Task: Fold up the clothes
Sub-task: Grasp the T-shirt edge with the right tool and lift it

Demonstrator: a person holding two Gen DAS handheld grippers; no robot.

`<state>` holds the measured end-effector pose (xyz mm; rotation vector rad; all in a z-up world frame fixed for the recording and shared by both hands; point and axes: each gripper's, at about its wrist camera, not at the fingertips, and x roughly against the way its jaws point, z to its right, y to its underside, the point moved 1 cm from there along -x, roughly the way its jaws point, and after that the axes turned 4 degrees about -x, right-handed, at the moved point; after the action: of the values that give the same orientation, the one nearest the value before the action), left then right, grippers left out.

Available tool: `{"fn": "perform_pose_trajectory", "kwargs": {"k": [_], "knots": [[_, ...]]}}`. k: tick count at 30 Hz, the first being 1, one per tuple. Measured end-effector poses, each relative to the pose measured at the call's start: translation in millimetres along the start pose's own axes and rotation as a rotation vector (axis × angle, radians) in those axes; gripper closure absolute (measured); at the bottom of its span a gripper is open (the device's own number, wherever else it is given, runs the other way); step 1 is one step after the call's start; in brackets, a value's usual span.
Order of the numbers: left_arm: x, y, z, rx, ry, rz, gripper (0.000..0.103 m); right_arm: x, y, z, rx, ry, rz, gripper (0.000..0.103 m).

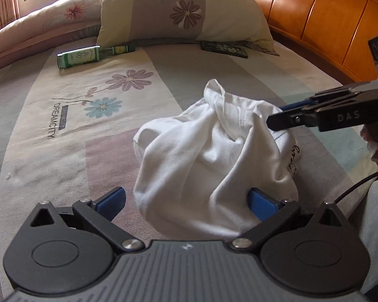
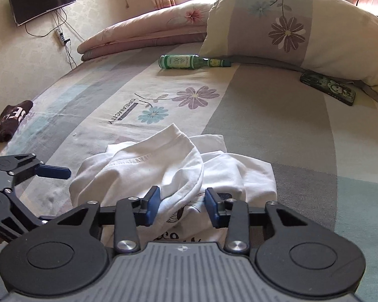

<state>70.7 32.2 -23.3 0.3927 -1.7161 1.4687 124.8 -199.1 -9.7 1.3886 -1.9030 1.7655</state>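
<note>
A crumpled white T-shirt (image 1: 214,156) (image 2: 143,168) with dark print lies bunched on the flowered bed sheet (image 1: 63,125). My left gripper (image 1: 186,202) is open wide, and the near bulge of the shirt sits between its blue pads. In the right wrist view one blue finger (image 2: 54,171) of it shows at the left, beside the shirt. My right gripper (image 2: 182,207) (image 1: 277,114) reaches in from the right, half open, with a loose fold of the shirt's printed edge lying between its pads, not pinched.
A green glass bottle (image 1: 88,56) (image 2: 186,62) and a dark phone (image 1: 224,49) (image 2: 327,88) lie near the pillow (image 1: 184,10). A dark brown garment (image 2: 10,120) sits at the bed's left edge. The wooden headboard (image 1: 327,25) is to the right.
</note>
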Motion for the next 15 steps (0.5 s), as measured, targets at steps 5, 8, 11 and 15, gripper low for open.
{"fn": "perform_pose_trajectory", "kwargs": {"k": [5, 8, 11, 15], "knots": [[14.8, -6.8, -13.4, 0.001, -0.031, 0.058, 0.001, -6.9, -7.9, -1.3, 0.031, 0.000, -0.022, 0.069], [13.1, -9.7, -19.3, 0.007, -0.028, 0.070, 0.001, -9.2, -12.1, -1.3, 0.047, -0.002, -0.035, 0.083], [8.3, -12.4, -24.9, 0.008, -0.033, 0.070, 0.001, -1.4, -11.9, 6.1, 0.032, -0.004, -0.038, 0.089], [2.0, -16.7, -30.7, 0.001, -0.041, 0.070, 0.001, 8.6, -11.0, 13.4, 0.015, -0.017, -0.032, 0.089]]}}
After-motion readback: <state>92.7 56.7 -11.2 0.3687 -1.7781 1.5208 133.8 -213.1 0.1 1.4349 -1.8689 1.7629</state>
